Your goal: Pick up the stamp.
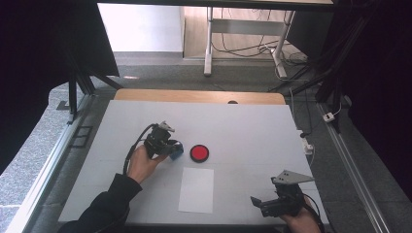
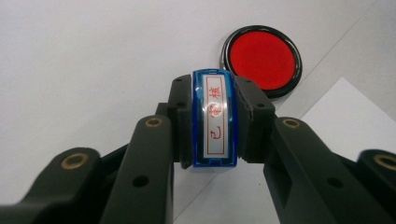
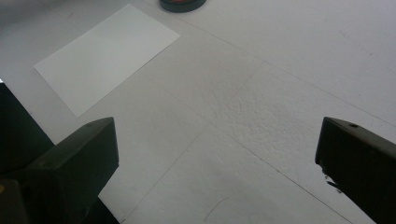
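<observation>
Right now the left gripper [image 1: 171, 147] is clamped on a blue stamp [image 2: 215, 119], jaws pressing both its sides, just left of the red ink pad [image 1: 199, 153] on the white tabletop [image 1: 243, 126]. A sheet of white paper [image 1: 196, 190] lies flat nearer the person, below the pad. Over at the near right corner the right gripper [image 1: 265, 204] rests with jaws wide apart, nothing between them. Beyond the table's wooden far edge: grey carpet, desk legs, tangled cables.
</observation>
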Demonstrator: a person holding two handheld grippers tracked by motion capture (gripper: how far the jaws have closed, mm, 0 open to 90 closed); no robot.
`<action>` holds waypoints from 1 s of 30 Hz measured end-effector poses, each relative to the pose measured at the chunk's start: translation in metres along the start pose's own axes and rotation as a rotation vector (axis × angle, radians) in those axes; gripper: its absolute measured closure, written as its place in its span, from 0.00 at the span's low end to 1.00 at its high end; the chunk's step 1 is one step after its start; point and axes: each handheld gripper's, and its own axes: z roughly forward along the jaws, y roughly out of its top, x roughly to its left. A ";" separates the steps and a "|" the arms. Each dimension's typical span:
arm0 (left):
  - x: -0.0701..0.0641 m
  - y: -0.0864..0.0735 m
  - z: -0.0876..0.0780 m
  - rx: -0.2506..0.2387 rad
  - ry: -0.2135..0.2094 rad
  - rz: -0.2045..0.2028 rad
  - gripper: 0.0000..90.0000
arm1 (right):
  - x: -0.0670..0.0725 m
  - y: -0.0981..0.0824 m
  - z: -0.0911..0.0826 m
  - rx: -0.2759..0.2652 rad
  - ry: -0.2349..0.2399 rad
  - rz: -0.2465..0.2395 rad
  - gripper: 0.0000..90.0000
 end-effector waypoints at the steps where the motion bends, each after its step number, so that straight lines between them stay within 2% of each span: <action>1: 0.000 0.000 -0.002 0.000 -0.002 -0.007 0.78 | 0.000 0.000 0.000 0.000 0.000 0.000 0.00; 10: 0.000 -0.003 -0.017 -0.029 -0.042 -0.029 0.78 | 0.000 0.000 0.000 0.000 0.000 -0.001 0.00; 19: -0.002 -0.007 -0.028 -0.044 -0.078 -0.026 0.78 | 0.000 0.000 0.000 0.000 0.001 -0.003 0.00; 22: -0.004 -0.009 -0.033 -0.060 -0.095 -0.017 0.78 | 0.000 0.000 0.000 0.000 0.001 -0.003 0.00; 30: -0.012 -0.012 -0.043 -0.082 -0.114 0.041 0.78 | 0.000 0.000 0.000 -0.001 0.002 -0.003 0.00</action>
